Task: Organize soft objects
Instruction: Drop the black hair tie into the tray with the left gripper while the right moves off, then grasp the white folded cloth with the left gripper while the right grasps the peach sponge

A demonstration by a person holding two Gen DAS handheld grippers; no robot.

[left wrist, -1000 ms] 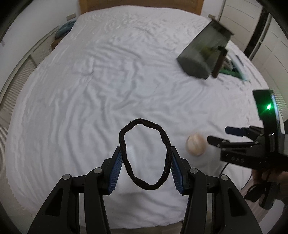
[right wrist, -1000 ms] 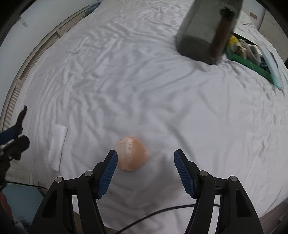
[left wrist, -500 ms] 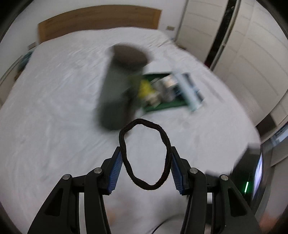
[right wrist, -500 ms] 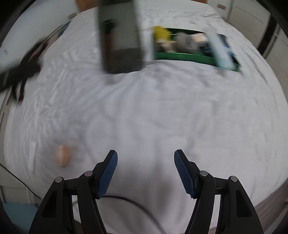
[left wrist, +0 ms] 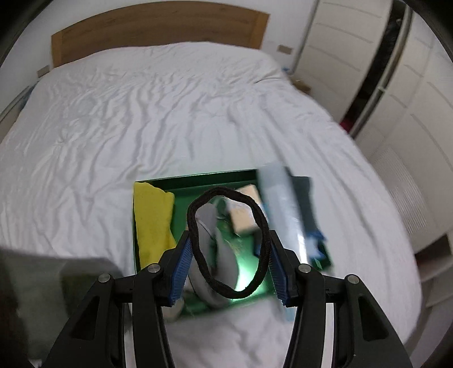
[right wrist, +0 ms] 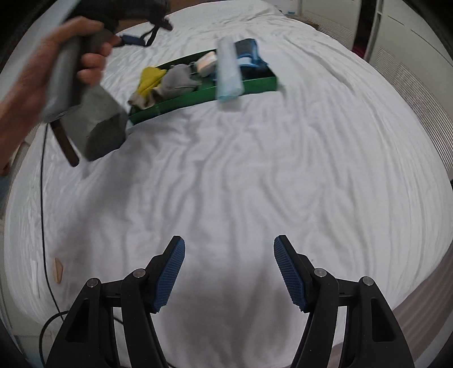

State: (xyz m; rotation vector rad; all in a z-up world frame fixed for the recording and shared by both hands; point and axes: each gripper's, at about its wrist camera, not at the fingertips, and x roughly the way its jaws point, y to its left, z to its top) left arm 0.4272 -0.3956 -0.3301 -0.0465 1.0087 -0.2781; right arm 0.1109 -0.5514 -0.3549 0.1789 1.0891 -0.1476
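Observation:
My left gripper (left wrist: 228, 266) is shut on a black hair tie (left wrist: 263, 223), stretched upright between its blue pads, and hovers just above a green tray (left wrist: 198, 181). The tray holds a yellow cloth (left wrist: 153, 218), a grey sock (left wrist: 223, 263), a pale sponge (left wrist: 243, 209) and blue cloths (left wrist: 304, 198). The tray also shows in the right wrist view (right wrist: 254, 83) at the far side of the bed. My right gripper (right wrist: 229, 271) is open and empty above the white sheet. A peach round puff (right wrist: 58, 270) lies at the left near edge.
A grey upright bag (right wrist: 102, 124) stands left of the tray, next to the hand holding the left gripper (right wrist: 65, 65). A black cable (right wrist: 42, 198) runs along the bed's left edge. The wooden headboard (left wrist: 158, 25) and white wardrobe doors (left wrist: 396, 99) border the bed.
My left gripper has swung right and forward with the hair tie, from above the bare sheet to over the green tray. My right gripper has turned away from the peach puff.

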